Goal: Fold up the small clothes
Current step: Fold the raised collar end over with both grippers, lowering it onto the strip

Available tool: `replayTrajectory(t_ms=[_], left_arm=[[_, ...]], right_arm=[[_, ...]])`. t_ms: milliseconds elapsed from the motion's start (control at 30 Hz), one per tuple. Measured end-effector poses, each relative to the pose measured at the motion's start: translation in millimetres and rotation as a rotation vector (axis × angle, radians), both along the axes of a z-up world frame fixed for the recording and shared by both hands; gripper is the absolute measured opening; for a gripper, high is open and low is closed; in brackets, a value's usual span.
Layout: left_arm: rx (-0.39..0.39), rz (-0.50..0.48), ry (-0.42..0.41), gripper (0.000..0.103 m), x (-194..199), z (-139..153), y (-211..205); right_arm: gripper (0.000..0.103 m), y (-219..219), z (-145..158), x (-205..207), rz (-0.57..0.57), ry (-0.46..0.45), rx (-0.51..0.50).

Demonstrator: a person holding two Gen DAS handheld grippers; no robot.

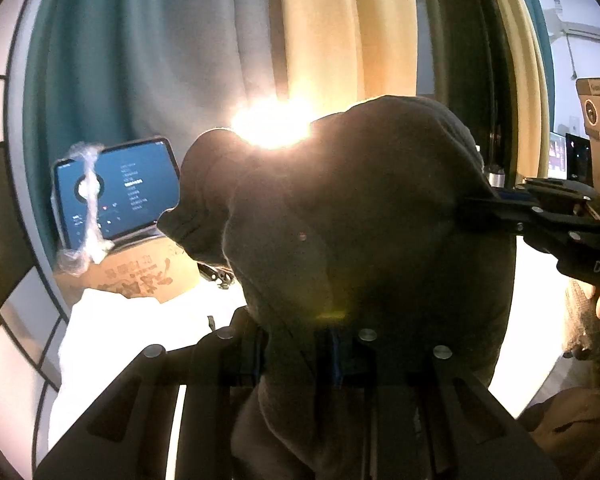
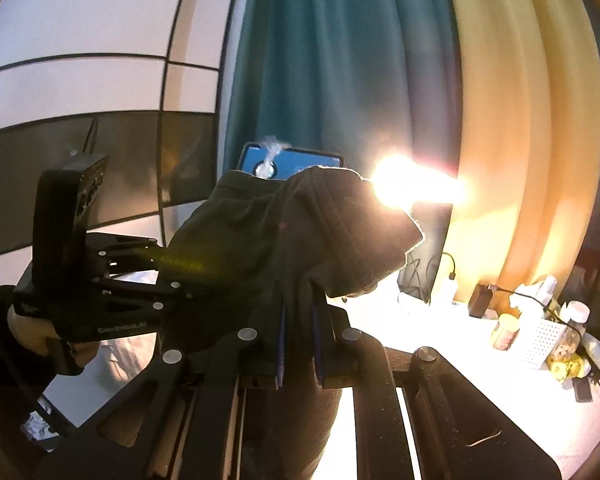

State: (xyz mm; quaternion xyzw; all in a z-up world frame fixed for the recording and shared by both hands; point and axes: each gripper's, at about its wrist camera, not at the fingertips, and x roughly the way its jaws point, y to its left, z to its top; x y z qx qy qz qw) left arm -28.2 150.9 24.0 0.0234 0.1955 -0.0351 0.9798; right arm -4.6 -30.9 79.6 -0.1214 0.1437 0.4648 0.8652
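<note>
Teal and cream curtains [image 1: 204, 60] hang across the far background, with a strong glare low between them; below lies a white table surface [image 2: 440, 344], brightly lit. Held up in the air over that surface is the dark garment [image 1: 360, 208], a small olive-grey knitted piece that hangs in soft rounded folds, backlit so that its edges glow and little surface detail can be read. Left gripper [image 1: 332, 344], near and low in its own view, is closed on a lower fold of the garment, the cloth bunched between its blue-edged pads. Right gripper [image 2: 300, 320] likewise pinches the cloth, its two pads almost together with a thin fold between them; in the left wrist view it enters from the right and meets the garment's right edge. Each gripper is carried by a person's hand [image 2: 40, 336], partly visible. Far left on the table stands a tablet [image 1: 120, 188] with a lit blue screen, propped on a brown cardboard box [image 1: 140, 272] whose contents cannot be seen; a twist of clear plastic wrap [image 1: 88, 200] crosses the screen. Far right on the table stand small jars and bottles [image 2: 540, 332] beside a white perforated holder [image 2: 540, 342], their contents too small to tell.
</note>
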Motion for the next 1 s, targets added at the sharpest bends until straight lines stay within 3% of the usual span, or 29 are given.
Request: replayTrajectory(t_ms=[1000], left_arm=[[-0.046,-0.004,0.268,0.022,107,-70,17]], right_arm=[[0.012,41,-85,132,-0.069,0.269,-0.108]])
